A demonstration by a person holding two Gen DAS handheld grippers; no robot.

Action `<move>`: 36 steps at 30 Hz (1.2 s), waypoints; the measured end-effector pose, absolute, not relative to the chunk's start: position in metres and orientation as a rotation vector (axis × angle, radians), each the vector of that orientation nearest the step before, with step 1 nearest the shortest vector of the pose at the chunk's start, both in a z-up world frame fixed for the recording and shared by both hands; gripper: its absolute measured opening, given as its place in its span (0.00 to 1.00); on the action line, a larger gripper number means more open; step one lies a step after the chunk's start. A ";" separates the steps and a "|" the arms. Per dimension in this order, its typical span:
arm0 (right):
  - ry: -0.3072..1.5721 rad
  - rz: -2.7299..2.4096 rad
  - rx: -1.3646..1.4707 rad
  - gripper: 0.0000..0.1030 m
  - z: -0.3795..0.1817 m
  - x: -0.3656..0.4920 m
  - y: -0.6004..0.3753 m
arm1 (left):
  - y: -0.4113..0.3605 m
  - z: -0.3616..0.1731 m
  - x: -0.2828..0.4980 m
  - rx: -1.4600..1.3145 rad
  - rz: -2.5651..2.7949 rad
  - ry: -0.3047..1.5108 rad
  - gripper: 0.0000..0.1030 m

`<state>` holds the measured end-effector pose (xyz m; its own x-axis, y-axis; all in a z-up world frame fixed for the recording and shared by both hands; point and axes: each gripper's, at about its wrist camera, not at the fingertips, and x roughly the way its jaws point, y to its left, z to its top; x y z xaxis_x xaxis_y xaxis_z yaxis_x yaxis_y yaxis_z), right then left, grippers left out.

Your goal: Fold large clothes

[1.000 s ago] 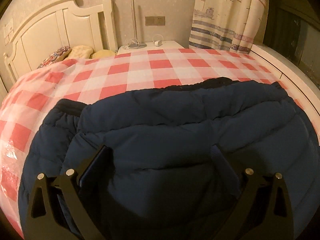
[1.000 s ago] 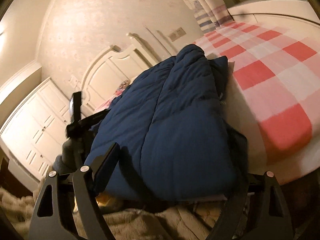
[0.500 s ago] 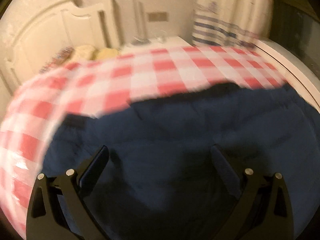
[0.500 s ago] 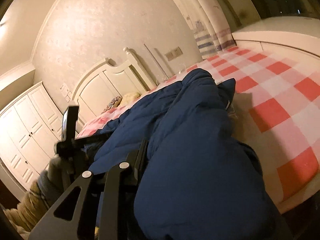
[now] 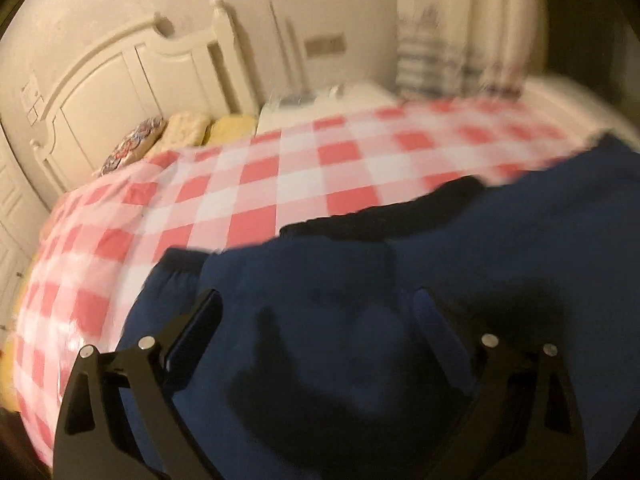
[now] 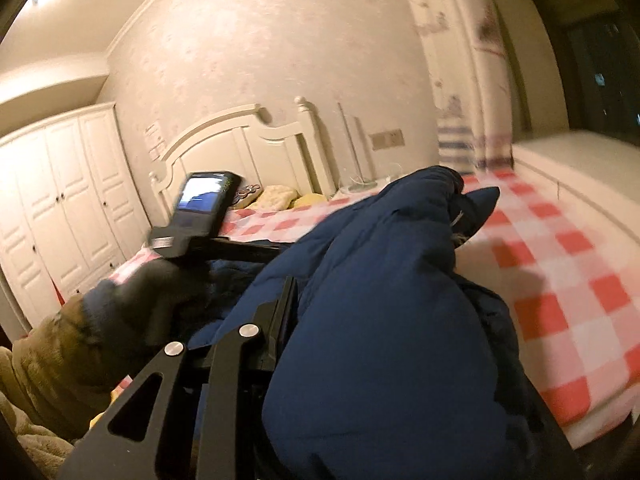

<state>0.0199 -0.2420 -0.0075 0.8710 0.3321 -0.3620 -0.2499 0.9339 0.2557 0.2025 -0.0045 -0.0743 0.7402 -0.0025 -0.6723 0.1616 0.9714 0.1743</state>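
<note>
We've the puffy navy quilted jacket [image 6: 384,320] clamped in the right gripper [image 6: 360,364]; left gripper [image 5: 316,320] gapes above it — lift evenly, toward the cream headboard [image 6: 240,148].

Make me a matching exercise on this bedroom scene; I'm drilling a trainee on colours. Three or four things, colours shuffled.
Things:
1. padded jacket
2. bed cover
3. headboard
4. wardrobe

Colours or states:
a. red and white checks
b. dark blue
c. white doors, closed
d. cream, arched top

Pairs: 1-b, 2-a, 3-d, 4-c
</note>
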 end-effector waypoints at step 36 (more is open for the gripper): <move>0.387 0.524 -1.038 0.64 -0.077 0.045 0.178 | 0.199 0.029 0.137 -0.013 -0.251 0.590 0.97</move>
<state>0.0451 0.1777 -0.0774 0.8131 0.2249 -0.5369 -0.5792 0.4049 -0.7075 0.1372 0.1988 0.0292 0.8013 -0.2376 -0.5491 0.2300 0.9696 -0.0839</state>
